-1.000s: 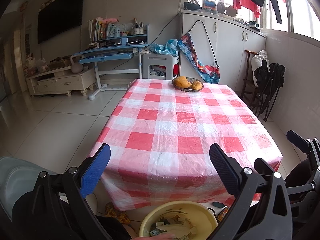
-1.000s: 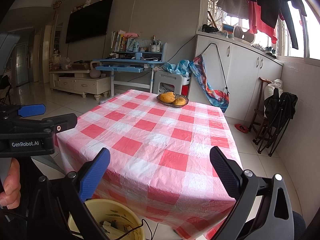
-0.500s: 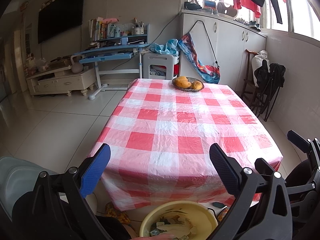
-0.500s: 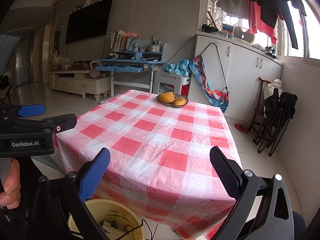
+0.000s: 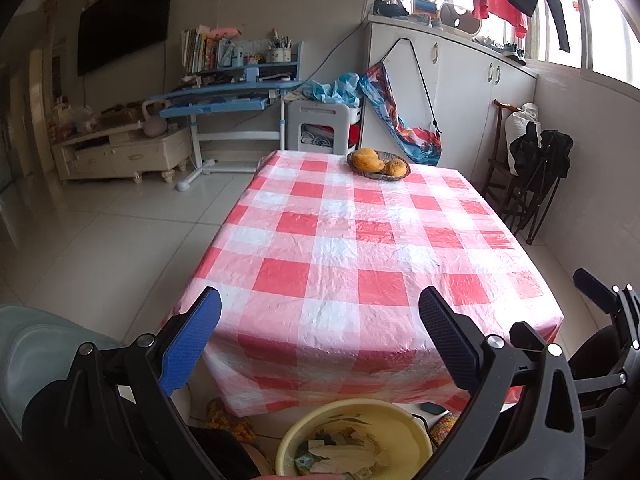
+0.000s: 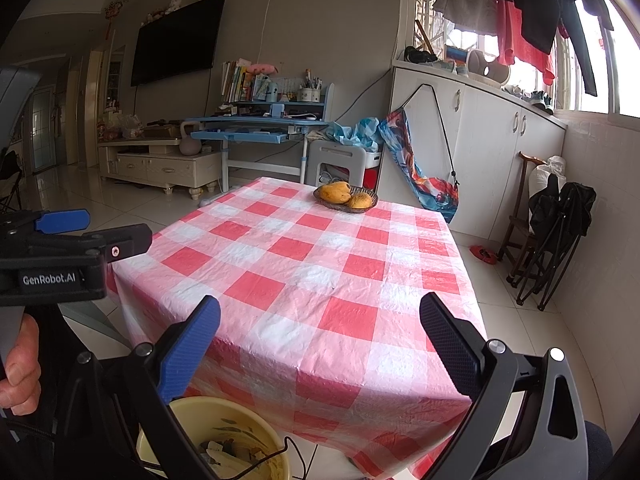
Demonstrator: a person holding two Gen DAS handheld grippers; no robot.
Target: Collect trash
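Down at the near end of the worktop (image 5: 360, 240), on the floor just below its hanging cloth edge, sits your yellow trash bucket (image 5: 404, 420), and the trash (image 5: 344, 458) is inside it: pale wrappers and scraps piled in the bottom. From the right wrist view the same trash bucket (image 6: 240, 412) shows beneath the worktop's near corner, with a thin black cable (image 6: 294, 456) crossing its rim. Your left gripper (image 5: 320, 340) hangs above the bucket, short of the worktop's near edge, with its blue and black fingers spread wide apart and nothing between them. Your right gripper (image 6: 320, 340) is held the same way, fingers wide apart and empty, over the worktop's near corner. In the right wrist view your left hand (image 6: 18, 372) wraps the handle of the left gripper, off the worktop's left side. A red and white checked cloth (image 6: 320, 272) covers the whole worktop. At the worktop's far end a dark basket (image 5: 380, 170) holds orange-yellow fruit (image 5: 366, 159). Beyond that far end stand a white stool (image 5: 320, 128) and a blue desk (image 5: 224, 96) with books on its shelf. To the worktop's right, white cabinets (image 5: 460, 92) line the wall, and folded black chairs (image 5: 536, 176) lean near them.
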